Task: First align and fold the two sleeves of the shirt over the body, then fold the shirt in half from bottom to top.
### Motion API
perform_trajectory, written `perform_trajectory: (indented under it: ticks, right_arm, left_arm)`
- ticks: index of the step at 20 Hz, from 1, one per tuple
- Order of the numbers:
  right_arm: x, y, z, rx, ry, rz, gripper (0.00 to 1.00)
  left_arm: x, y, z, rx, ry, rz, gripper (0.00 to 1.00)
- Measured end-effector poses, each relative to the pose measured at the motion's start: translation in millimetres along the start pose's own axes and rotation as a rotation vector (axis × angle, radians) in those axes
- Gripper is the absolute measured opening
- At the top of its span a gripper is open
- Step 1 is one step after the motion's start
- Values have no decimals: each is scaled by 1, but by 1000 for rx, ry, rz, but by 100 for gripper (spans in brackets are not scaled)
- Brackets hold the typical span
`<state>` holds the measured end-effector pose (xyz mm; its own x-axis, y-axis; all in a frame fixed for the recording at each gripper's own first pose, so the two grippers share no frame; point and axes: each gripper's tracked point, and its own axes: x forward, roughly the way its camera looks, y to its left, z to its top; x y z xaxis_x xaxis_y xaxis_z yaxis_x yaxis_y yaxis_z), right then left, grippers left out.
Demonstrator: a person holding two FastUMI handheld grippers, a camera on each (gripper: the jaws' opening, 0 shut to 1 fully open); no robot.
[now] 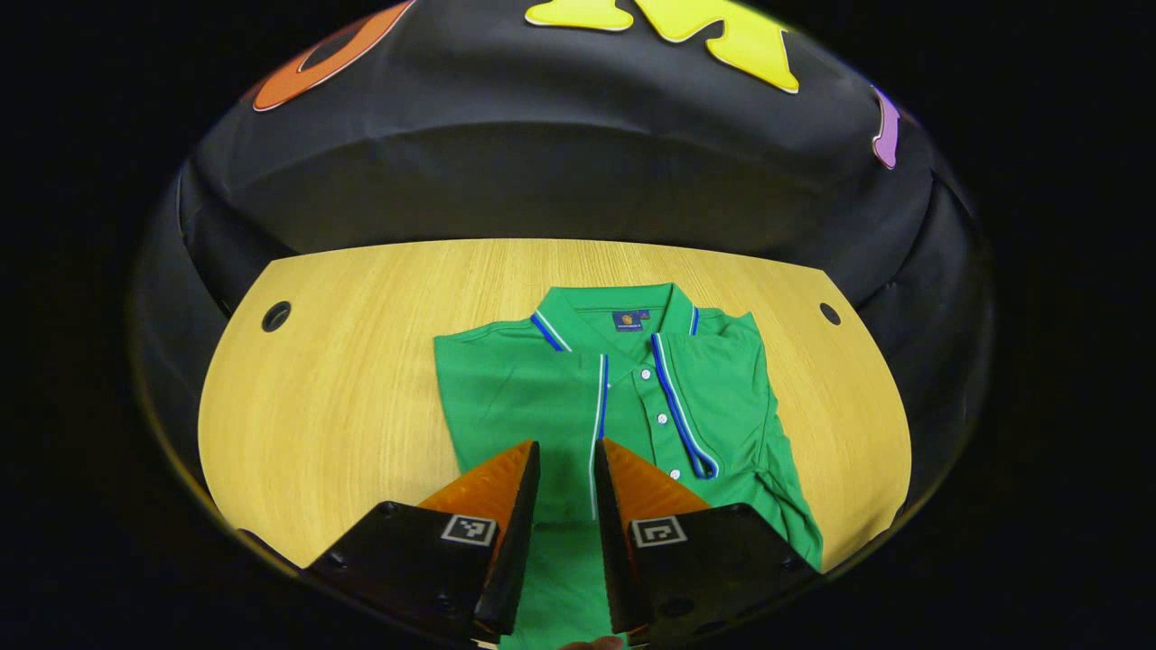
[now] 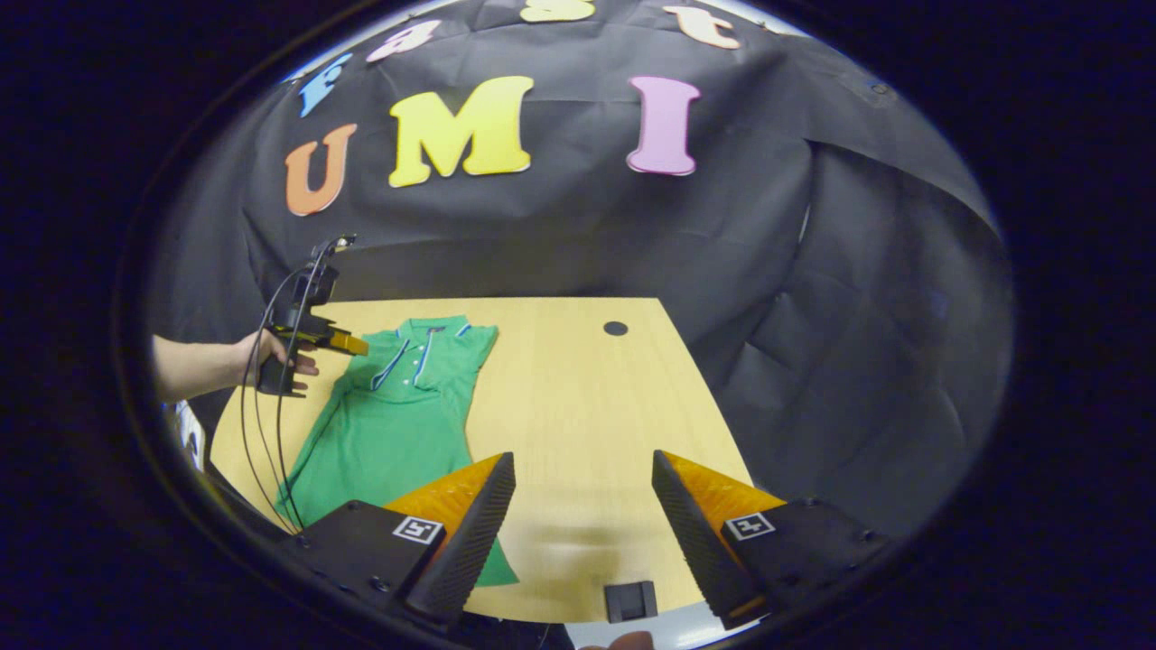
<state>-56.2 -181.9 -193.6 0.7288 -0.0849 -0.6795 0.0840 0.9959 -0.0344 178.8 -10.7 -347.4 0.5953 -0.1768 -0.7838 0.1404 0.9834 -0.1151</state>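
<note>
A green polo shirt (image 1: 506,397) lies flat on the wooden table (image 1: 343,379), collar (image 1: 623,311) at the far end. Both sleeves are folded in over the body, and their blue and white cuff trims (image 1: 682,415) meet near the button placket. My left gripper (image 1: 567,447) hovers over the middle of the shirt with a narrow gap between its fingers and nothing in it. In the right gripper view a hand (image 2: 271,361) holds the left gripper (image 2: 348,343) near the shirt's (image 2: 388,424) shoulder. My right gripper (image 2: 584,469) stands wide open over bare table, right of the shirt's hem.
Round cable holes sit in the tabletop's far corners (image 1: 275,316) (image 1: 830,313) (image 2: 615,328). A small black block (image 2: 629,600) sits at the near table edge. Cables (image 2: 262,424) hang from the left gripper. Black cloth walls close in the table behind and at the right.
</note>
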Motion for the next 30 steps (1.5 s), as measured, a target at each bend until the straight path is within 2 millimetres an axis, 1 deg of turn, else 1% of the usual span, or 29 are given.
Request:
perform_trajectory:
  ticks: [1, 2, 3, 4, 5, 6, 7, 8, 9, 10, 11, 12, 13, 14, 15, 16, 17, 18, 19, 20, 22, 24, 25, 27, 28, 29, 30]
  right_arm:
    - [4, 6, 0, -15, 2, 13, 93]
    - [9, 13, -2, -25, 14, 31, 97]
    - [12, 19, -7, -32, 30, 45, 97]
    - [15, 28, -13, -37, 49, 71, 97]
    - [18, 36, -17, -41, 67, 95, 97]
    - [20, 44, -22, -41, 83, 121, 93]
    - [21, 54, -26, -24, 96, 151, 93]
    - [22, 63, -32, -1, 119, 187, 97]
    - [24, 70, -41, 15, 147, 209, 97]
    - [28, 76, -52, 12, 175, 220, 97]
    - [33, 84, -67, -20, 204, 227, 97]
    - [31, 90, -76, -33, 221, 236, 97]
    - [30, 95, -85, -46, 238, 244, 97]
    - [29, 99, -93, -59, 252, 249, 100]
    - [28, 102, -102, -76, 270, 244, 97]
    - [26, 105, -109, -94, 284, 245, 92]
    - [25, 108, -114, -110, 293, 247, 97]
    - [23, 109, -119, -128, 301, 250, 97]
    - [19, 111, -129, -153, 316, 257, 97]
    - [13, 112, -145, -180, 346, 272, 97]
    - [9, 108, -165, -205, 390, 282, 97]
    - [8, 100, -180, -212, 425, 267, 97]
    - [10, 95, -185, -213, 431, 247, 97]
    - [14, 92, -192, -204, 444, 232, 97]
    - [15, 92, -198, -203, 454, 231, 93]
    - [18, 94, -203, -212, 466, 237, 93]
    - [20, 95, -207, -223, 468, 240, 98]
  left_arm:
    - [-11, 3, -5, 6, -13, 10, 41]
    - [-25, 4, -10, 5, -31, 15, 52]
    - [-41, 3, -17, 1, -41, 3, 52]
    - [-56, 0, -28, -4, -47, -11, 49]
    - [-76, 0, -43, -3, -51, -13, 72]
    - [-89, -2, -58, -7, -50, -20, 65]
    - [-102, -3, -72, -16, -46, -22, 65]
    - [-115, -3, -88, -28, -40, -25, 65]
    - [-126, -5, -103, -38, -35, -31, 77]
    - [-141, -3, -124, -38, -30, -29, 81]
    - [-151, 7, -142, -23, -27, -10, 81]
    - [-160, 15, -160, -10, -17, 11, 82]
    - [-165, 20, -172, -5, -5, 16, 82]
    - [-171, 20, -185, -5, 12, -2, 81]
    - [-176, 22, -198, -5, 30, -9, 82]
    - [-181, 25, -209, -6, 49, -9, 82]
    - [-186, 29, -218, -8, 64, -8, 82]
    - [-191, 30, -227, -11, 71, -15, 82]
    - [-198, 29, -239, -6, 80, -30, 82]
    - [-203, 26, -252, 13, 90, -54, 81]
    - [-212, 20, -281, 71, 119, -99, 82]
    - [-215, 17, -302, 102, 143, -123, 81]
    - [-214, 19, -312, 100, 154, -122, 81]
    - [-213, 17, -324, 66, 170, -121, 81]
    - [-211, 17, -326, 49, 175, -120, 82]
    - [-209, 18, -328, 33, 177, -113, 82]
    - [-207, 20, -328, 26, 172, -106, 82]
